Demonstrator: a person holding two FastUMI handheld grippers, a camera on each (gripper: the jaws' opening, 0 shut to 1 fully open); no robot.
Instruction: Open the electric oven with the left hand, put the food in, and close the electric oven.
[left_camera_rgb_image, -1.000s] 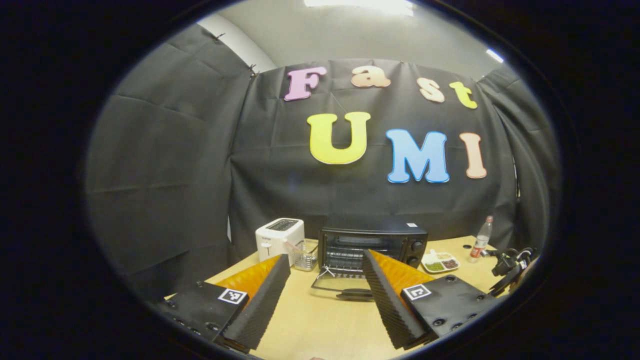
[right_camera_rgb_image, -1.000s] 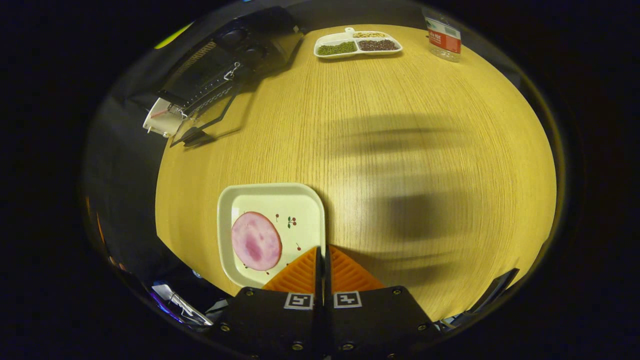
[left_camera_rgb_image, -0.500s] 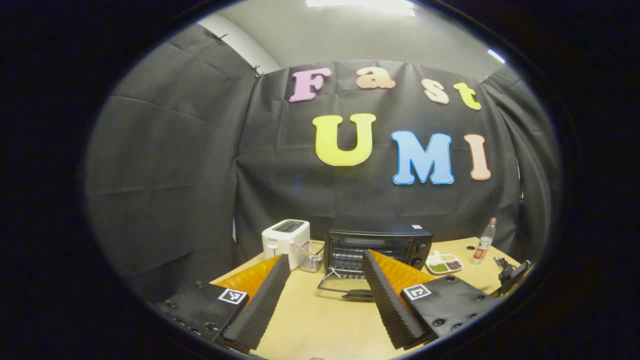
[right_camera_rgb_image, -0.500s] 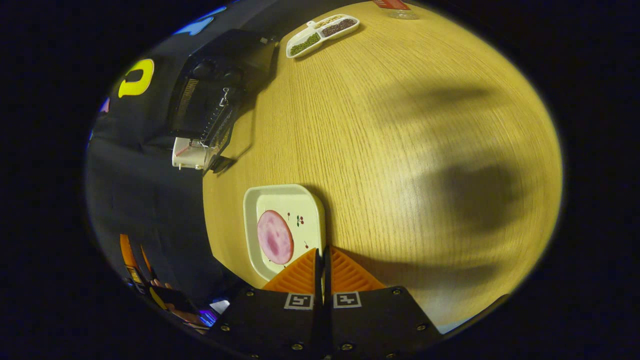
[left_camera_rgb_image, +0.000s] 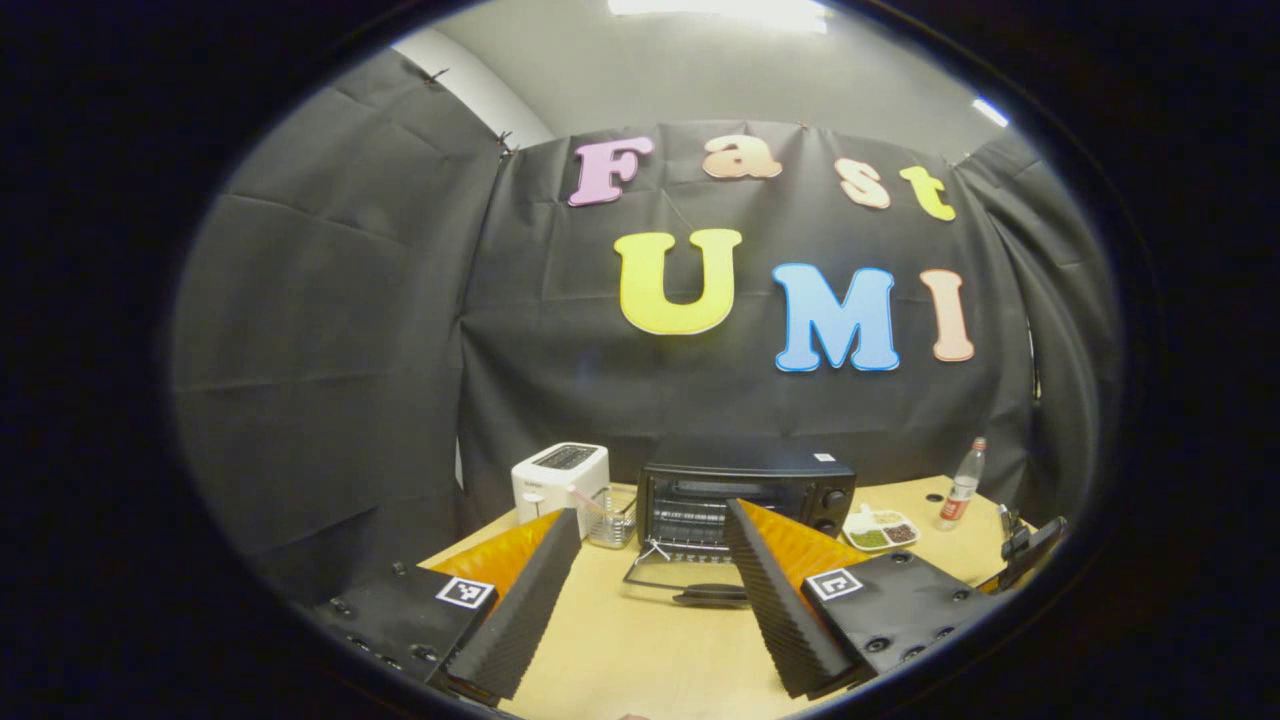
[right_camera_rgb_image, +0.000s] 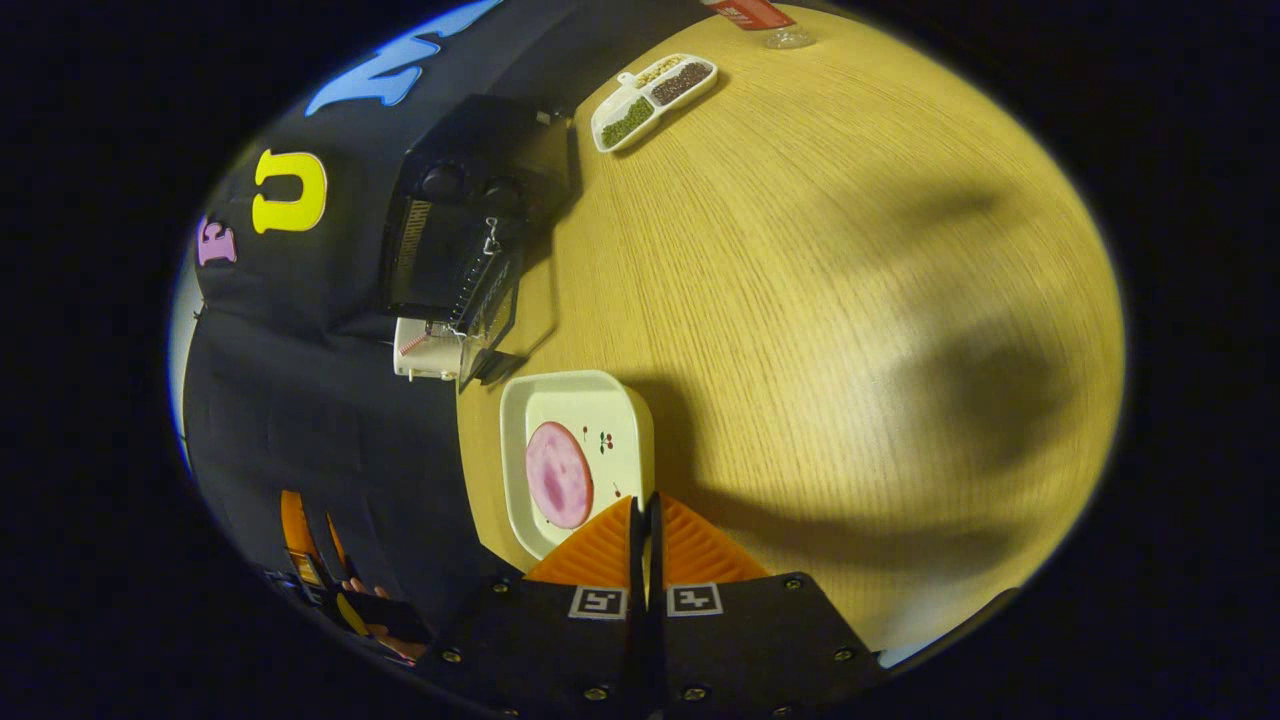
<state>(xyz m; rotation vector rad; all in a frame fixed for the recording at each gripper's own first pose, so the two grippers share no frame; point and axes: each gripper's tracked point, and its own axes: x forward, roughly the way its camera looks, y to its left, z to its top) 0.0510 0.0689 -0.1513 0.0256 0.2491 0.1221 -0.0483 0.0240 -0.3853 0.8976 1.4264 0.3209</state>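
Note:
The black electric oven (left_camera_rgb_image: 745, 485) stands at the back of the wooden table with its glass door (left_camera_rgb_image: 680, 578) folded down flat. My left gripper (left_camera_rgb_image: 652, 515) hovers open in front of it, nothing between its fingers. In the right gripper view my right gripper (right_camera_rgb_image: 645, 505) is shut on the near rim of a white square plate (right_camera_rgb_image: 560, 398). A round pink slice of ham (right_camera_rgb_image: 558, 474) lies on the plate. The plate hangs above the table edge, just short of the oven (right_camera_rgb_image: 470, 200) and its open door (right_camera_rgb_image: 495, 305).
A white toaster (left_camera_rgb_image: 560, 475) and a small clear container (left_camera_rgb_image: 610, 515) stand left of the oven. A divided dish of beans (left_camera_rgb_image: 880, 528) and a plastic bottle (left_camera_rgb_image: 962, 485) sit to its right. Bare tabletop (right_camera_rgb_image: 800, 300) spreads to the right of the plate.
My right gripper has swung round with the plate, bringing it closer to the oven's open door. The left gripper has stayed open and barely shifted.

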